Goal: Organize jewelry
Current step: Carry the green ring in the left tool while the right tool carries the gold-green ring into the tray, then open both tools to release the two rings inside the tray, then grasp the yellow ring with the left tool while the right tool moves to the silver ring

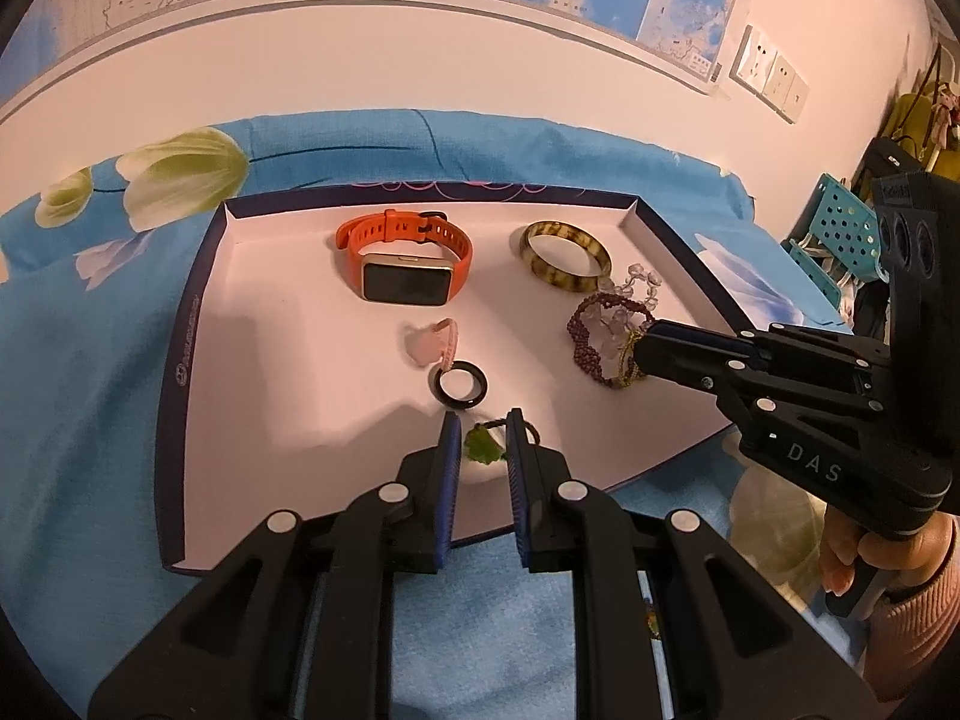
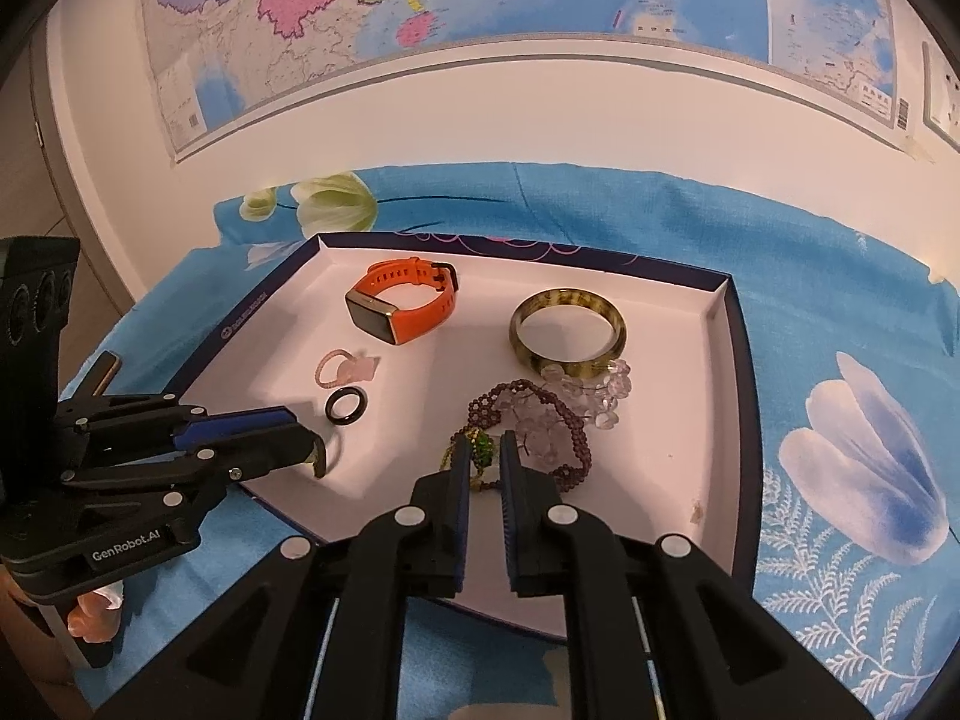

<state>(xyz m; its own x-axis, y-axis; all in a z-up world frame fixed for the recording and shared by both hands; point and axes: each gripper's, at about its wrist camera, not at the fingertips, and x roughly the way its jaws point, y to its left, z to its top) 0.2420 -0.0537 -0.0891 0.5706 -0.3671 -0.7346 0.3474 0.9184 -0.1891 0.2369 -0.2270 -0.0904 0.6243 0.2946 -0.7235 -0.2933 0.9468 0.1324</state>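
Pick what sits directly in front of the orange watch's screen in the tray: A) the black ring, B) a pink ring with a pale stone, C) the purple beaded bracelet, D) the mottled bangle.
B: the pink ring lies just in front of the orange watch, with the black ring nearer still to the camera.

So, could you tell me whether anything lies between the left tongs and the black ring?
Nothing lies between them: the black ring sits just beyond the left tongs' tips. However, a green pendant is already gripped between those tongs.
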